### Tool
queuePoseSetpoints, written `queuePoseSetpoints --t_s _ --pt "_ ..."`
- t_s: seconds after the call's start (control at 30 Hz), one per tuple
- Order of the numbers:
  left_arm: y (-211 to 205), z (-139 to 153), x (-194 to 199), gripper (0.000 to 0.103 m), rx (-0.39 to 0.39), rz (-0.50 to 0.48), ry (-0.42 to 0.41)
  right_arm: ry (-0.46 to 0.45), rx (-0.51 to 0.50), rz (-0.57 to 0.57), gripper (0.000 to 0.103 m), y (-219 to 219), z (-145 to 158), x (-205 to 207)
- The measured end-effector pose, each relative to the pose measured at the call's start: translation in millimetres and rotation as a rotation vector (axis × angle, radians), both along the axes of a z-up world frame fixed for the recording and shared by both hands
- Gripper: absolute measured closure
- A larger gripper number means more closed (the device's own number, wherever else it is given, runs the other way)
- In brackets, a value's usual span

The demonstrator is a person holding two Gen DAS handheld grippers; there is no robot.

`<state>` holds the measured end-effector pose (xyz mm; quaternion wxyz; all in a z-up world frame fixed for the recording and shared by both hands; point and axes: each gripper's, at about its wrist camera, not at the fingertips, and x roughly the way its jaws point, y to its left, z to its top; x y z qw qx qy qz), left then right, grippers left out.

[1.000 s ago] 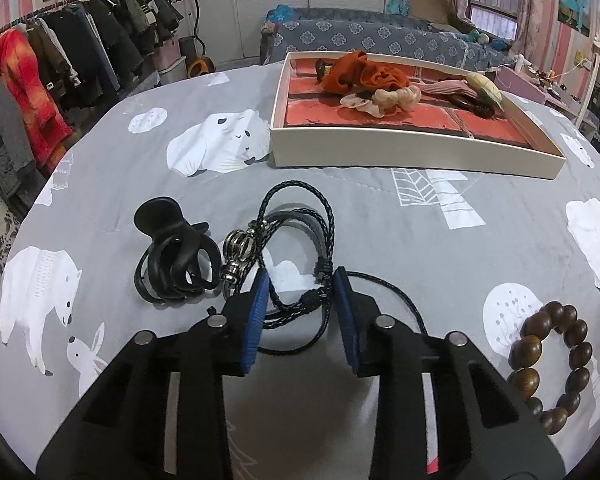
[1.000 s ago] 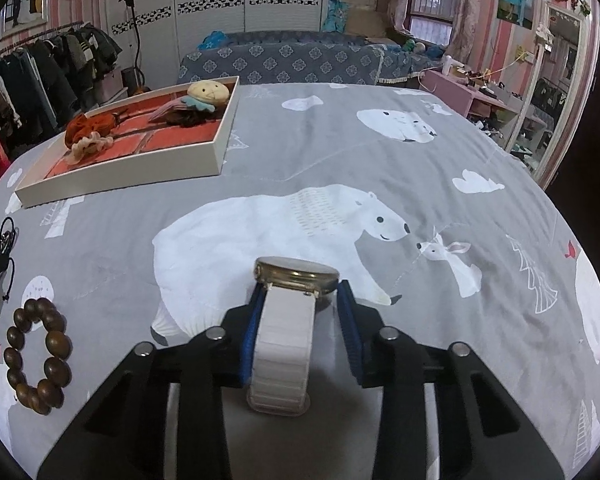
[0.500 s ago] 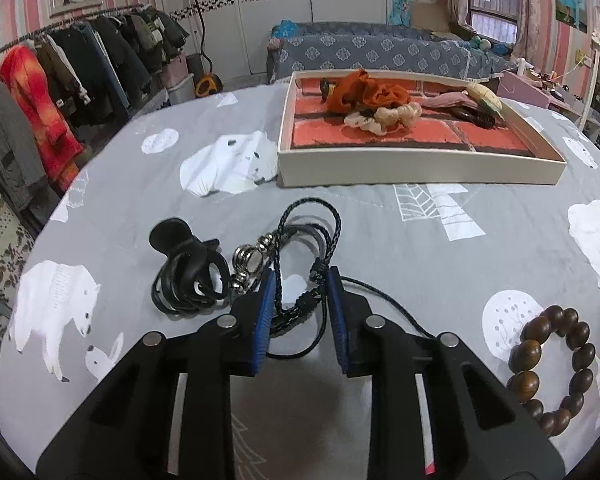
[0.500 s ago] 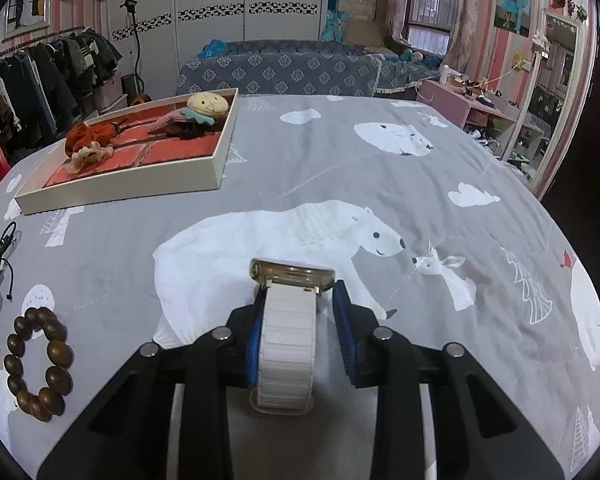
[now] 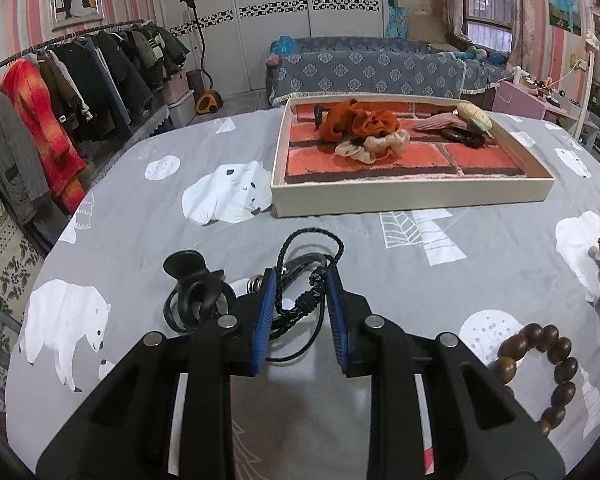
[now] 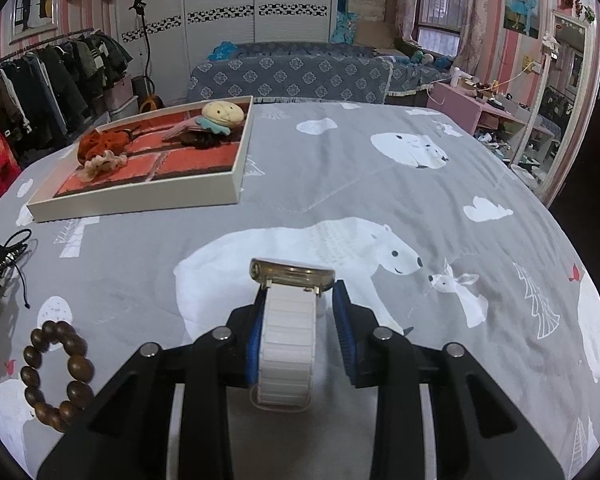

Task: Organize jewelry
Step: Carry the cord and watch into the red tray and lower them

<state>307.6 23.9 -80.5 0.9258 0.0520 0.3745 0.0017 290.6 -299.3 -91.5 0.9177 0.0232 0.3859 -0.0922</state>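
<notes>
My left gripper (image 5: 301,276) is shut on a black braided cord bracelet (image 5: 304,306), whose loop sticks out ahead of the blue pads. To its left, a black hair claw clip (image 5: 192,292) lies on the grey bedspread. A brown wooden bead bracelet (image 5: 562,350) (image 6: 80,368) lies between the two grippers. My right gripper (image 6: 298,296) is shut on a white-strapped watch (image 6: 290,320) with its gold case forward. Further back is the cream tray (image 5: 412,198) (image 6: 140,198) with a brick-pattern floor, holding an orange scrunchie (image 5: 360,122), a cream scrunchie (image 5: 372,146) and other hair pieces.
The grey polar-bear bedspread (image 6: 380,184) drops off at rounded edges left and right. A rack of hanging clothes (image 5: 60,92) stands to the left. A blue patterned sofa (image 5: 380,72) lies behind the tray. A pink desk (image 6: 480,108) and a mirror are on the right.
The left jaws have narrowed onto the braided cord bracelet, and that gripper has risen slightly. The right gripper still grips the watch and has hardly moved.
</notes>
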Motion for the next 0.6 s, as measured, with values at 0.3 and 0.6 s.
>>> queuePoseSetpoints --t_s 0.3,0.6 --pt "-5.0 26.8 6.4 0.079 -0.003 -0.009 -0.046 -0.037 -0.01 0.029 0.072 8.5 28.4 20.0" --pt "-22.7 76.6 35.5 0.079 -0.037 -0.037 -0.135 -0.101 0.0 0.074 0.072 29.7 62.9 65.6"
